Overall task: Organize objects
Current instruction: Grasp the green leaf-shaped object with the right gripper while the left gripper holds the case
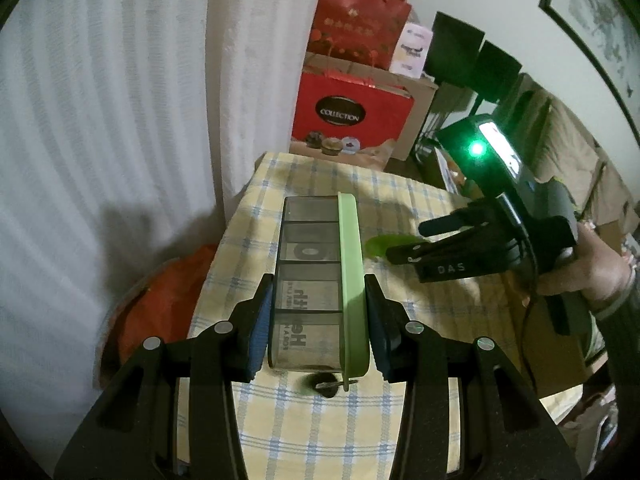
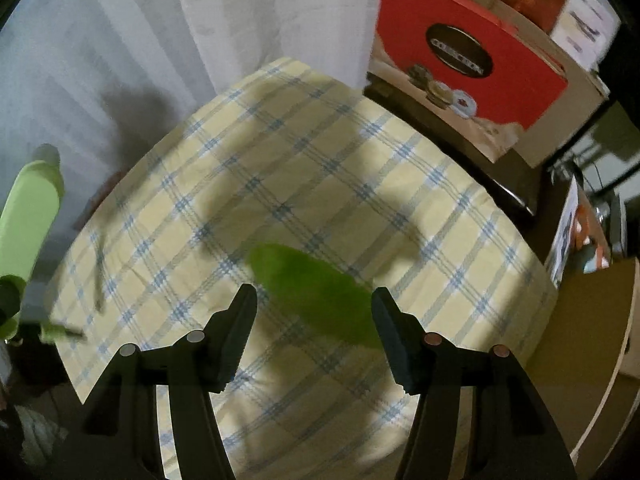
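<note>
A long grey organizer box (image 1: 308,280) with several compartments and a light green lid (image 1: 352,280) is tipped on its side above the checked tablecloth (image 1: 320,432). My left gripper (image 1: 319,284) is shut on it, blue pads pressing the base and the lid. The box also shows at the left edge of the right wrist view, as a box lid (image 2: 28,216). A flat green piece (image 2: 316,292), blurred, lies on the cloth. My right gripper (image 2: 314,296) hovers over it pointing down, jaws apart, pads not touching it. From the left wrist view the right gripper (image 1: 404,242) is beside the green piece (image 1: 378,245).
White curtains (image 1: 120,120) hang behind the table. A red gift bag (image 1: 348,116) and cardboard boxes stand past the far edge. A person's hand (image 1: 592,268) holds the right gripper. An orange thing (image 1: 160,300) lies below the table's left edge.
</note>
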`<state>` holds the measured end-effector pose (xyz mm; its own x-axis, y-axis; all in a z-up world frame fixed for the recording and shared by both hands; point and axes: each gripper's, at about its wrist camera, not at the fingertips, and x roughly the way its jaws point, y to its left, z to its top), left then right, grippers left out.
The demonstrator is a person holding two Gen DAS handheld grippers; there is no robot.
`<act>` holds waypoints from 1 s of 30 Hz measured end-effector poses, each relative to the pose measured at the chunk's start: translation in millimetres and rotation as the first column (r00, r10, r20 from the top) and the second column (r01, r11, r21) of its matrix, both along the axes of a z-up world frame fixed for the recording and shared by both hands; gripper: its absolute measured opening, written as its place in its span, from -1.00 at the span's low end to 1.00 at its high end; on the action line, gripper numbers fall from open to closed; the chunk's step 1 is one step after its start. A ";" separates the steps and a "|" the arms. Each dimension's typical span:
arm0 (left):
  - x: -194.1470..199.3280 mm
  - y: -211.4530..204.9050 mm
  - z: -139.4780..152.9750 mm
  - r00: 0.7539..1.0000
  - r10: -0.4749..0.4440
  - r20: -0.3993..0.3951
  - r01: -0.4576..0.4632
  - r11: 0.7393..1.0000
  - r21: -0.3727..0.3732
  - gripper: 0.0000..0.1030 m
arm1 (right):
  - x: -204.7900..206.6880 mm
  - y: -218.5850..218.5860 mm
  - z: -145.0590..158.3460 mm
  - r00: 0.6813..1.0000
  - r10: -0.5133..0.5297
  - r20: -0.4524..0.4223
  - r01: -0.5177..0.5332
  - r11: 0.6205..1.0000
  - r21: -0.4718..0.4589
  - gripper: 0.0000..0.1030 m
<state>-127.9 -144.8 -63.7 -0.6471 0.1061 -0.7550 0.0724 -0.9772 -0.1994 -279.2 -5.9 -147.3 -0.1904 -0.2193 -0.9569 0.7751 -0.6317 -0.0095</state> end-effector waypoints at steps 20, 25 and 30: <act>0.5 4.2 -8.9 1.000 -0.001 0.018 0.000 0.999 0.053 -0.23 | -19.8 -3.7 -10.9 0.998 -0.066 0.007 0.066 0.998 -0.004 -0.34; -0.5 4.7 -10.1 1.000 -0.001 0.018 0.000 0.998 0.055 -0.23 | -28.2 8.5 -6.5 0.977 -0.170 0.132 0.183 0.979 -0.090 -0.83; 0.5 7.2 -7.8 1.000 -0.002 0.012 0.001 0.998 0.057 -0.23 | -30.7 18.8 -6.5 0.961 -0.226 0.162 0.245 0.963 -0.109 -0.82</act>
<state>-127.4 -137.5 -71.5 -0.6380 0.1504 -0.7552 0.0734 -0.9644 -0.2541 -309.9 12.9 -153.8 -0.1103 -0.3062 -0.9456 0.5912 -0.7849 0.1852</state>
